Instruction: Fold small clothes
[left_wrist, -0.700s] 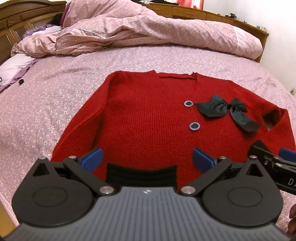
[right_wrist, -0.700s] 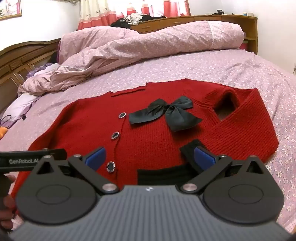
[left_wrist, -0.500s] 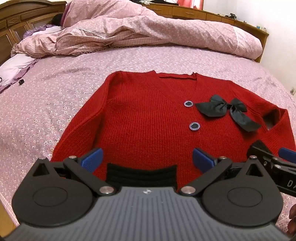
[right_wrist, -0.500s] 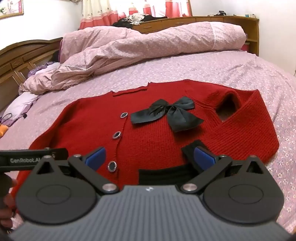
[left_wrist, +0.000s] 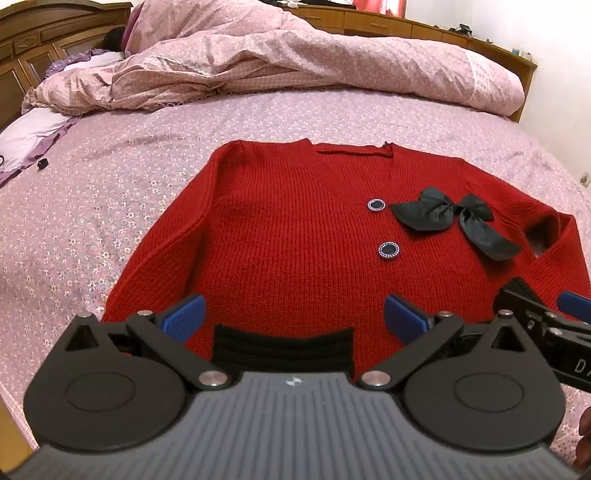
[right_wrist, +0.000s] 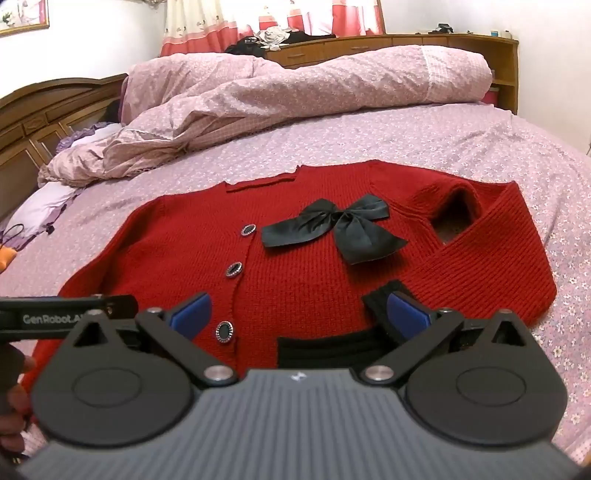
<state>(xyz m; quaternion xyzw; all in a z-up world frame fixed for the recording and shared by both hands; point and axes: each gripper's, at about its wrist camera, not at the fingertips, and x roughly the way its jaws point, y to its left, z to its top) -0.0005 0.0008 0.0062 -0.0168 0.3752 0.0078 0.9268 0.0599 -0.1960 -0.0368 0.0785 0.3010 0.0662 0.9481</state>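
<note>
The left gripper (left_wrist: 293, 319) stands wide open, its blue pads (left_wrist: 184, 317) spread apart over the lower edge of the cardigan (left_wrist: 295, 240) and holding nothing. Between those pads lies the cardigan's black hem band (left_wrist: 282, 347), just in front of the gripper body. The right gripper (right_wrist: 299, 314) is likewise spread wide and empty, poised over the same lower edge further along; its one pad (right_wrist: 406, 314) sits over a black cuff (right_wrist: 380, 295) where a sleeve is folded across the cardigan's front, and its other pad is beside the lowest button (right_wrist: 224, 331). In the left wrist view the right gripper shows at the cardigan's lower right corner; in the right wrist view the left gripper's black arm shows at the cardigan's lower left.

The cardigan is red knit and lies flat, front up, on the bed (left_wrist: 110, 166), neckline away from both grippers. A dark bow (right_wrist: 332, 229) rests on its chest, just beside the upper buttons (right_wrist: 248, 229). One sleeve (left_wrist: 155, 258) runs straight down along the cardigan's side; the other sleeve (right_wrist: 480, 251) is bent back over the body, leaving a small gap of bedsheet showing through.

Beyond the cardigan's neckline a rumpled pink duvet (left_wrist: 295, 62) is heaped across the bed, with a wooden headboard (right_wrist: 48, 118) further off to the cardigan's left
</note>
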